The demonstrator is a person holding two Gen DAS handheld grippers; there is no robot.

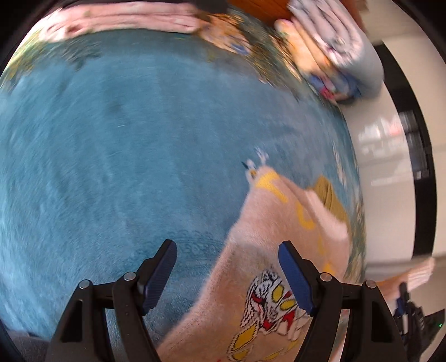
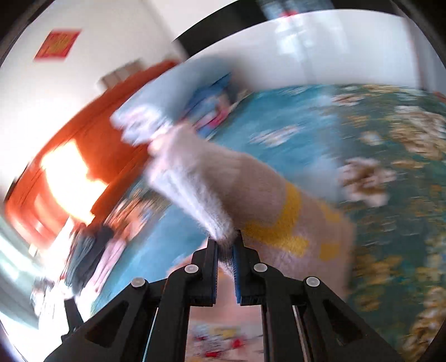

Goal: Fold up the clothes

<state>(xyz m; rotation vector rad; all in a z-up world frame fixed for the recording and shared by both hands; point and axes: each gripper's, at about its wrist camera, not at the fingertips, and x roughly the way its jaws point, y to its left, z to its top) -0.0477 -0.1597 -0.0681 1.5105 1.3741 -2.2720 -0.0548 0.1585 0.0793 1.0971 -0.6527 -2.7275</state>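
A fuzzy pink sweater (image 1: pixel 251 278) with yellow letters and a cartoon figure lies on the blue bed cover (image 1: pixel 111 139), at the lower right of the left wrist view. My left gripper (image 1: pixel 227 271) is open and empty, hovering over the sweater's left edge. My right gripper (image 2: pixel 225 247) is shut on a fold of the pink sweater (image 2: pixel 223 189) and holds it lifted above the bed. Both views are blurred by motion.
A stack of folded clothes (image 1: pixel 334 50) sits at the far right of the bed, and it also shows in the right wrist view (image 2: pixel 172 111). More pink cloth (image 1: pixel 125 16) lies along the far edge. An orange wooden headboard (image 2: pixel 97 139) stands behind. The bed's right edge meets a white floor (image 1: pixel 376 156).
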